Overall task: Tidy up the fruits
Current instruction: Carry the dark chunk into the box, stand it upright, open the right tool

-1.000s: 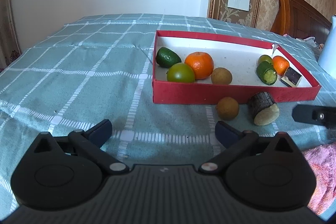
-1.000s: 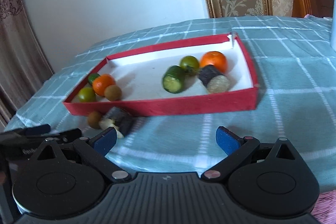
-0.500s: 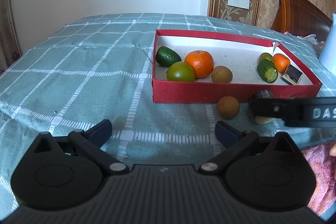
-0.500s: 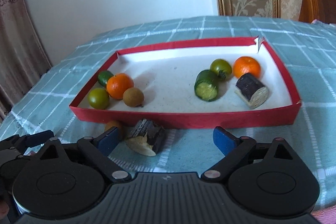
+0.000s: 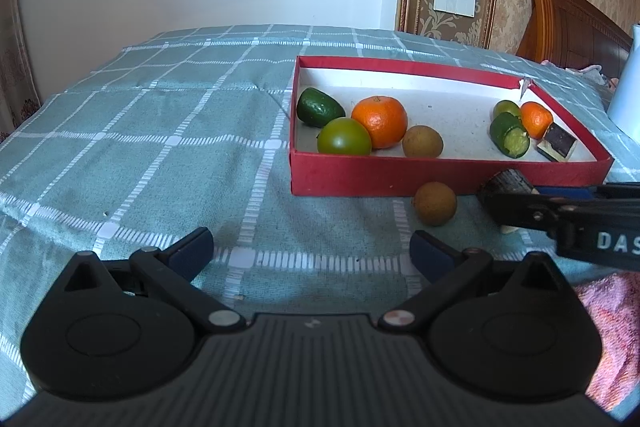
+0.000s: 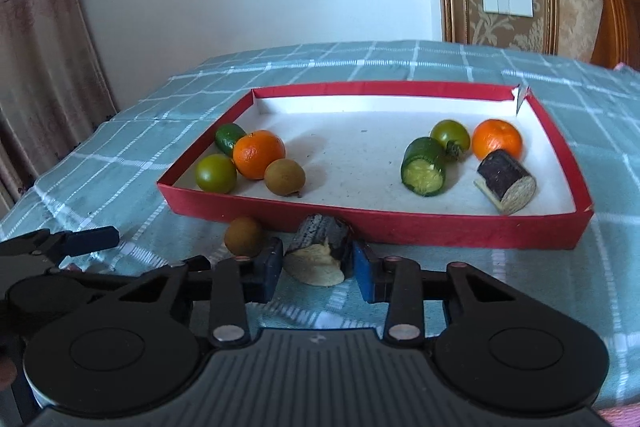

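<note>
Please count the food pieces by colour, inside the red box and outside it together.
Orange round mandarins: 2
Green round fruits: 2
Dark green pieces: 2
Brown round fruits: 2
Dark-skinned cut chunks: 2, one between the right gripper pads
Total: 10

White letters "DAS" are showing on the right hand-held gripper [image 5: 496, 201], cut off by the frame edge. Nothing else is reading as text.

Checked bedspread [image 5: 160, 147] with red tray [image 5: 400, 183], brown fruit [image 5: 435, 203], dark chunk [image 6: 320, 247].
</note>
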`<state>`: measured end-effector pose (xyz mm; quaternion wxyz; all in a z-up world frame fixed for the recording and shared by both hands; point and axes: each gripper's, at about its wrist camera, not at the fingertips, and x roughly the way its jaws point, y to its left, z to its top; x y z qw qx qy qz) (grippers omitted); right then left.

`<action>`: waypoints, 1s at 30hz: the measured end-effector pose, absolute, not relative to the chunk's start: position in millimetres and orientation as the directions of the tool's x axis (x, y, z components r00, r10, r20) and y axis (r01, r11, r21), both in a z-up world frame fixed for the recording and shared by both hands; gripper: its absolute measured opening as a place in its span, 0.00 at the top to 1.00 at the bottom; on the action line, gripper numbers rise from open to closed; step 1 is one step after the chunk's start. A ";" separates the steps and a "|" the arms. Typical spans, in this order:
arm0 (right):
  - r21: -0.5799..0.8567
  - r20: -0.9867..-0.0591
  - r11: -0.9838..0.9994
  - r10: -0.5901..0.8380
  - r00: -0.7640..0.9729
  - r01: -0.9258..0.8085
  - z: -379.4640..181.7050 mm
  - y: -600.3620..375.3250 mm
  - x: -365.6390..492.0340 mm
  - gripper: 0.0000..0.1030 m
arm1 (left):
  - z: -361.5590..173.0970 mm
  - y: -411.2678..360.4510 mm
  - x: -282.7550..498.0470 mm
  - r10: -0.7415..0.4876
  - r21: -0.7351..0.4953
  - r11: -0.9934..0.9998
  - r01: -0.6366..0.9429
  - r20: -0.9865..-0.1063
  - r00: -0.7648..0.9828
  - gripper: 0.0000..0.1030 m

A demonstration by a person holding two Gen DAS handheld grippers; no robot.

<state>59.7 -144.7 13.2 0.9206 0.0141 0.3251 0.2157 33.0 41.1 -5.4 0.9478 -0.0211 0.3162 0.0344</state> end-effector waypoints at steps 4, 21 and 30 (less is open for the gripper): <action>0.142 -0.570 0.909 0.399 0.718 -0.392 17.4 -151.6 52.8 0.67 | -5.5 41.3 33.0 0.051 -0.020 0.997 -0.078 -0.600 0.798 0.00; 0.080 -0.484 0.910 0.393 0.782 -0.408 30.6 -161.2 30.6 0.68 | -5.9 41.3 33.0 0.052 -0.019 0.997 -0.079 -0.601 0.798 0.00; 0.050 -0.438 0.912 0.387 0.811 -0.407 48.4 -162.7 33.0 0.68 | -5.7 41.2 32.9 0.052 -0.017 0.997 -0.079 -0.601 0.797 0.00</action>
